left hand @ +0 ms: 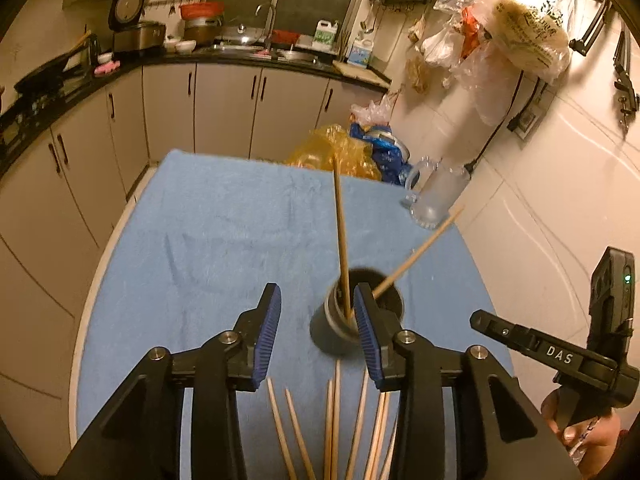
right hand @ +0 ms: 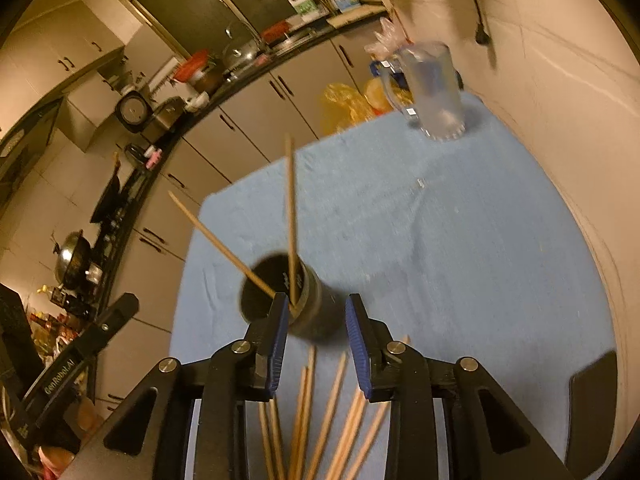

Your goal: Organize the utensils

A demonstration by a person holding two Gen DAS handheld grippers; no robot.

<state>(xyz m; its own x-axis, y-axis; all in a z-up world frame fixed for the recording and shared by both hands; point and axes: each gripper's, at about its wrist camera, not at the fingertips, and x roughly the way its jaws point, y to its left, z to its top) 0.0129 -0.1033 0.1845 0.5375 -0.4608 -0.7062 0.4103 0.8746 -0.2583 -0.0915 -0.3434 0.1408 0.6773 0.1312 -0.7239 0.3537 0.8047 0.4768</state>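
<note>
Both claws stand with their blue pads apart and nothing pressed between them. Seen from its own camera, the left claw [left hand: 316,332] frames part of a dark cup [left hand: 352,312], whose near wall shows in the gap; the right claw [right hand: 316,344] has the same cup just ahead of its left pad.

Writing can be read in two places — "DAS" in white on the black bar of the right claw where it shows in the left view, and "GenRobot.AI" on the bar of the left claw in the right view. A hand [left hand: 580,432] grips the right claw's handle.

Two chopsticks [left hand: 342,240] stand in the cup, one nearly upright, the other leaning out over the rim. More loose chopsticks [left hand: 332,428] lie fanned on the blue towel [left hand: 208,240] under the claws — about seven can be counted before the claws hide the rest. One clear glass mug [left hand: 436,196] stands at the towel's far corner near the wall, well apart from the cup. One white bottle [left hand: 325,35] on the far counter has a green label, too small to read.
</note>
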